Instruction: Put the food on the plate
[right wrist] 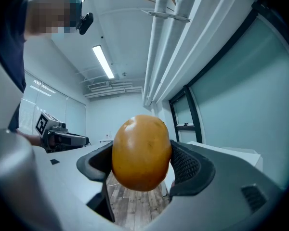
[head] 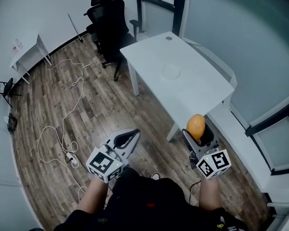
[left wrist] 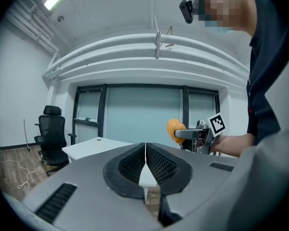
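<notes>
While the right gripper (head: pixel 198 134) is clamped on the orange food (head: pixel 196 125), held in the air near the white table (head: pixel 197 88), the left gripper (head: pixel 134 134) is closed on nothing. Pickup appears complete; transfer onto the pale plate (head: pixel 171 71) is not yet done.

Bare office room around a white desk

The white desk (head: pixel 197 93) stands on a wood-plank floor (head: pixel 101 105), its far end near a glass wall (head: pixel 231 28). Two black office chairs (head: pixel 111 20) sit just beyond the desk's left corner, one behind the other. A long white cable (head: pixel 67 114) loops over the floor well to the desk's left and ends at a power strip (head: pixel 71 159). Farther left of the desk, a small white side table (head: pixel 29 54) and a black stool (head: pixel 2 88) stand by the wall. A low white ledge (head: pixel 241 143) runs along the desk's right side.
</notes>
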Tool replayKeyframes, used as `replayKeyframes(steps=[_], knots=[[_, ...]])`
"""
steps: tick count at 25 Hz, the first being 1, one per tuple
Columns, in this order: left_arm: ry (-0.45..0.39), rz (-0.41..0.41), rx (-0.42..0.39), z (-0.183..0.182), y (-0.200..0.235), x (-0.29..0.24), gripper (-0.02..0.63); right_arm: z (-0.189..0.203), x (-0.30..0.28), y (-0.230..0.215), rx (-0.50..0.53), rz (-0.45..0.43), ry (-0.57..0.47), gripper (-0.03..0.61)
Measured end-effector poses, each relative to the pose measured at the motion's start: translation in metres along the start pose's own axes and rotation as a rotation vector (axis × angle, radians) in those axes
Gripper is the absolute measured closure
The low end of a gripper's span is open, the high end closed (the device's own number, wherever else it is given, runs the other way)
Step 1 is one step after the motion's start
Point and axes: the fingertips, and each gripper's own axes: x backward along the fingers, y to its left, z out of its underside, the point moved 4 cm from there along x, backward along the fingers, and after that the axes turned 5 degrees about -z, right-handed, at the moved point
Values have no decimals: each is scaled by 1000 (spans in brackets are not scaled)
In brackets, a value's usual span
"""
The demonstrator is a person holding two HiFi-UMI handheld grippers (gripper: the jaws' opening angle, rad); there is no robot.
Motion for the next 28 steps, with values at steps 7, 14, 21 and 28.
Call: replayKeyframes(steps=[7,14,21,28], knots=[[-10,-10,14,-2,30,-41,591,2,-21,-31,2,-7,13,211],[-19,42,34,1,77,-94,591,8,-65,-68,-10,34,33,211],[-20,74,70,-4,181,-141,591,3,-165,-92,31,97,47,212],[-43,140,42,-28,286,-194,591,-17,-259,-127,46,205,34,212]])
